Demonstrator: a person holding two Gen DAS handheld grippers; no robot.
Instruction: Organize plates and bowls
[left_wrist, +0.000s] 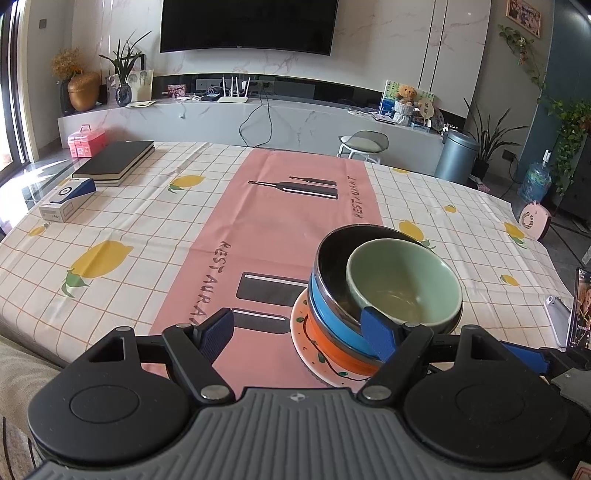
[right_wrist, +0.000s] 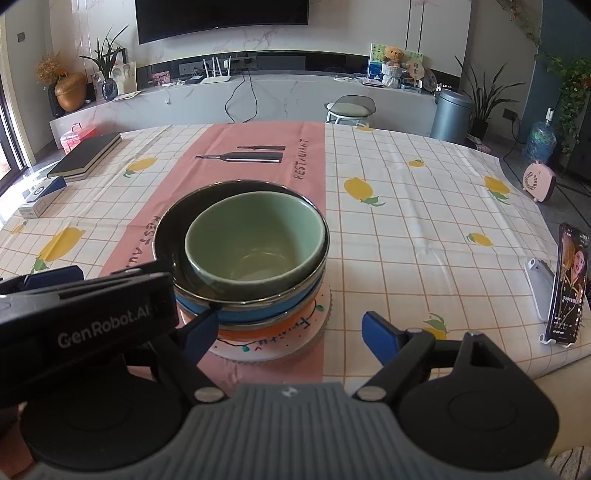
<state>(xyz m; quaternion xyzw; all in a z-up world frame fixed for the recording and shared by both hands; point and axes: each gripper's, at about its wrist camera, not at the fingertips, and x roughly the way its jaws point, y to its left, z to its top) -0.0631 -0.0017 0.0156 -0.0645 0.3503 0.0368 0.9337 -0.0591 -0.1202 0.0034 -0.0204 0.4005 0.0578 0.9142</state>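
A pale green ceramic bowl (right_wrist: 255, 247), glossy and round with a thick rim, sits tilted inside a larger bowl with a dark, mirror-like metal lining and a blue outer wall (right_wrist: 258, 306). That one nests in a similar metal-rimmed orange bowl (right_wrist: 266, 325), and the whole stack rests on a white plate (right_wrist: 277, 350) painted with a thin black vine and small coloured marks. The plate stands near the front edge of the table, straddling the right border of a smooth pink runner (right_wrist: 255, 162) printed with dark cutlery shapes and the word RESTAURANT, over a cream checked tablecloth (right_wrist: 424, 229) with yellow lemons.

The left gripper (left_wrist: 299, 332) has its blue ribbed pads spread wide, the right pad in front of the stack's near left side; whether it touches I cannot tell. The right gripper (right_wrist: 291, 330) is also spread wide, its fingers on either side of the plate's near part, pinching nothing.

At the far left lie a black book (left_wrist: 114, 160) and a small blue-and-white box (left_wrist: 68, 197); a phone (right_wrist: 567, 288) stands propped at the right.
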